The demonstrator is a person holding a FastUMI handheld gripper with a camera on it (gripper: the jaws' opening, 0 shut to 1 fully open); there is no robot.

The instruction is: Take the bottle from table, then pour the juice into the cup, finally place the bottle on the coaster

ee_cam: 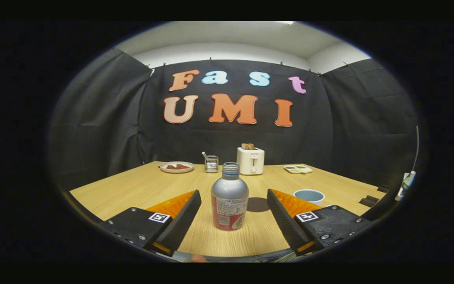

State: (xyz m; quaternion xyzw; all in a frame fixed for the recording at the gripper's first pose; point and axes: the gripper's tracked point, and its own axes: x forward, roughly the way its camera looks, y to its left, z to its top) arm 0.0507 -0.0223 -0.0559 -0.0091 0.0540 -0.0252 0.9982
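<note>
Gripper (234, 201) standing with its two fingers spread wide apart, framing the bottle (229, 197) without touching it, a gap of bare wood showing on either side. Bottle standing upright on the wooden tabletop (132, 189), directly at 12 o'clock from the gripper and between the fingertips, showing a silver shoulder and neck, a ribbed bluish cap at the top and a red label around the lower body. Dark round coaster (259, 204) lying flat just behind the bottle at about 1 o'clock, partly hidden by the bottle's side and lying close to the inner edge of the right finger. Pale blue cup (309, 195) sitting at about 2 o'clock, just beyond the right finger, open mouth facing up, contents not discernible. Standing along the far edge of the tabletop, from 11 o'clock to 1 o'clock: a white plate (176, 167) carrying reddish pieces, a small metal holder (211, 163) with a utensil handle sticking out, a white toaster (250, 160) with bread showing in its slots, and a flat tray (298, 169) holding small items too small to identify. Fingertip of a person (198, 258) peeking in at 6 o'clock, below the base of the fingers.
</note>
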